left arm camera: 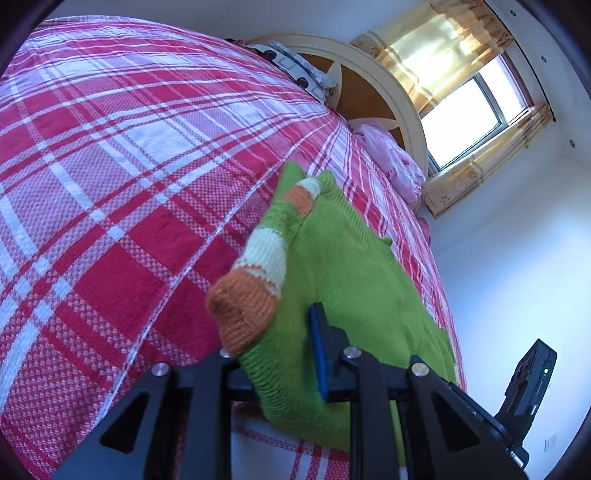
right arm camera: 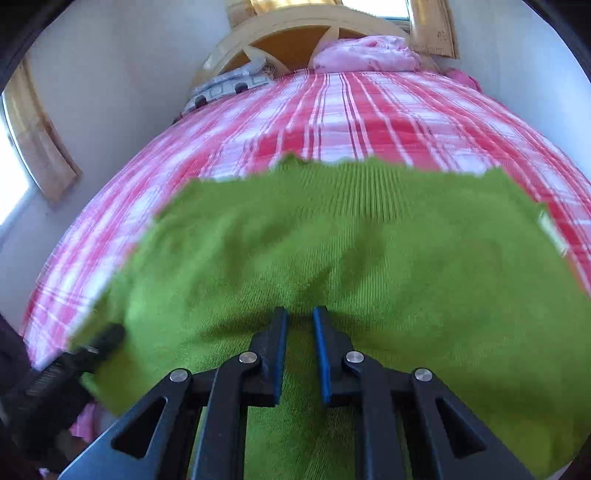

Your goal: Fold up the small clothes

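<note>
The green knitted sweater [left arm camera: 354,258] lies on the red-and-white checked bed [left arm camera: 110,184], spread ahead of both tools, with one orange-and-cream striped sleeve [left arm camera: 255,280] gathered up against the left tool [left arm camera: 280,354]. That tool's jaws are nearly closed and pinch the ribbed hem of the sweater between them, the sleeve cuff resting over its left finger. In the right wrist view the right tool [right arm camera: 300,332] has its jaws drawn almost together with a ridge of green knit between the blue pads [right arm camera: 320,347]; it looks to grip the fabric, though the blur makes this less sure.

Judging by both near-edge grips, the step in hand is the lift of the hem to fold the body over. The next move calls for both tools to carry the edge evenly away toward the headboard [right arm camera: 295,33], keeping the sleeve tucked inside.
</note>
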